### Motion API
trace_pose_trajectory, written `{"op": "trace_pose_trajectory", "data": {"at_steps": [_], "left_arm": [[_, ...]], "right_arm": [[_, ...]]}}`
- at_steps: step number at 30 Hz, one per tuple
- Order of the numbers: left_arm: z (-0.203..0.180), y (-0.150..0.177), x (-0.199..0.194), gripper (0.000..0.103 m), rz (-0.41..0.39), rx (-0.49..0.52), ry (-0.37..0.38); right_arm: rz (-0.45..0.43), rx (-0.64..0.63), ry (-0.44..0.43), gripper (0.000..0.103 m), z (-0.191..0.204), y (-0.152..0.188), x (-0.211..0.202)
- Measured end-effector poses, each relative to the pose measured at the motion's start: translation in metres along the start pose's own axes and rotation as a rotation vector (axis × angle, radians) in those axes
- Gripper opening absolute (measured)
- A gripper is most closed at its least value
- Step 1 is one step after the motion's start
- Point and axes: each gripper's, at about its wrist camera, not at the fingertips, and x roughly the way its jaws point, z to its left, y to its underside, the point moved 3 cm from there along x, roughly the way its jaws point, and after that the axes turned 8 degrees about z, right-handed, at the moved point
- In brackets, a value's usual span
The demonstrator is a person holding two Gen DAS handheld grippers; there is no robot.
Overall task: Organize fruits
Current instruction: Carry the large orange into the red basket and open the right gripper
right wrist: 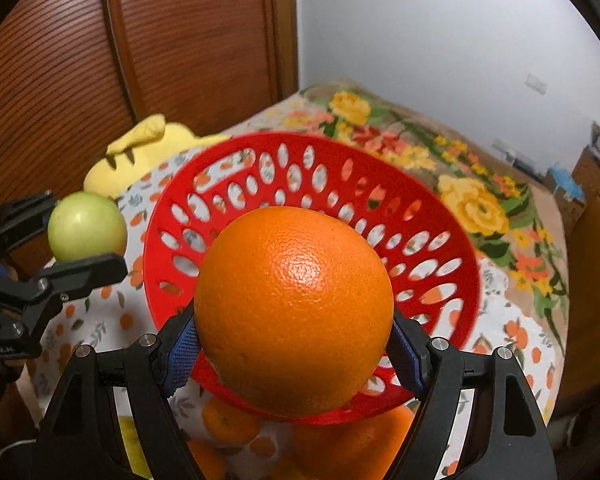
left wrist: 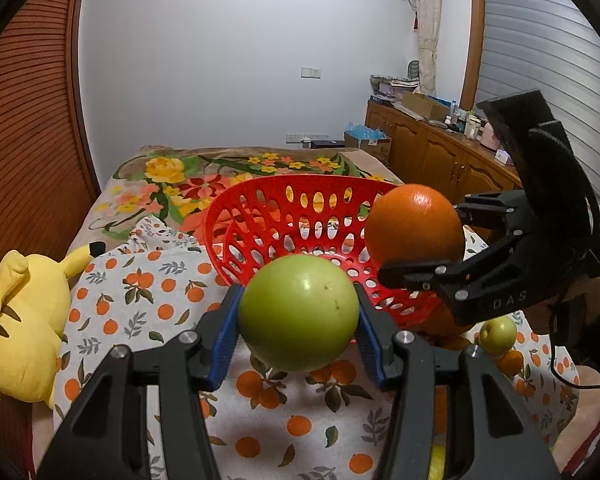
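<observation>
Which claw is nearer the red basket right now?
Right. The right claw holds the orange just above the red basket, at its near rim. The left claw holds the green apple short of the basket, outside its rim.

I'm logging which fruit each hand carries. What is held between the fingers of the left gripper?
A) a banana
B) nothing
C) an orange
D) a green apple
D: in the left wrist view the left gripper has its blue-padded fingers closed on the green apple, in front of the red basket; the orange sits in the right gripper.
</observation>
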Motion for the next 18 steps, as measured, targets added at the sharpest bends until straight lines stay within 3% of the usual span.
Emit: {"op": "trace_pose_trajectory", "data": {"at_steps": [10, 18], "left_arm": [[0.003, -0.004, 0.005, 0.052, 0.001, -0.002, 0.002], [0.004, -0.004, 0.008, 0.052, 0.002, -0.005, 0.001]], "right_arm": [[0.155, -0.082, 0.0, 0.082, 0.007, 0.0, 0.028], [0.211, -0.09, 0.013, 0.082, 0.005, -0.002, 0.037]]}}
